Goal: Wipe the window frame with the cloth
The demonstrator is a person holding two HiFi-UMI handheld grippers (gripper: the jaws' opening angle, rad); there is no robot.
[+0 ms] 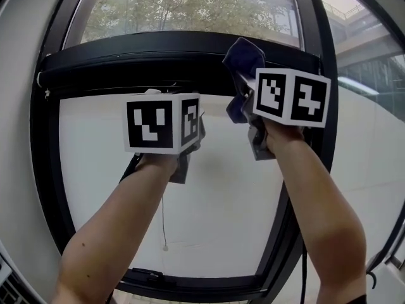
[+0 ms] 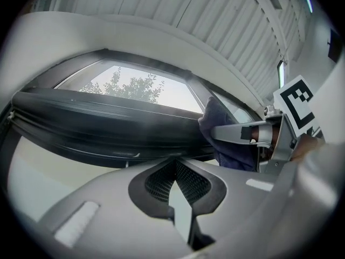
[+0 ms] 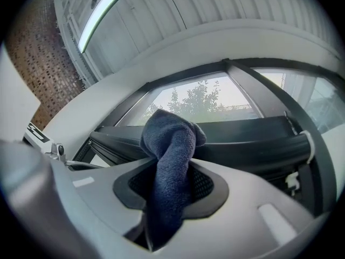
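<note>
The right gripper is clenched on a dark blue cloth, whose bunched end sticks out past the jaw tips and sits against the black crossbar of the window frame, right of centre in the upper head view. The left gripper, jaws together and empty, hangs just below the crossbar, left of the cloth.

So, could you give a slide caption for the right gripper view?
Right gripper shut on a dark blue cloth, in front of the black window frame.
</note>
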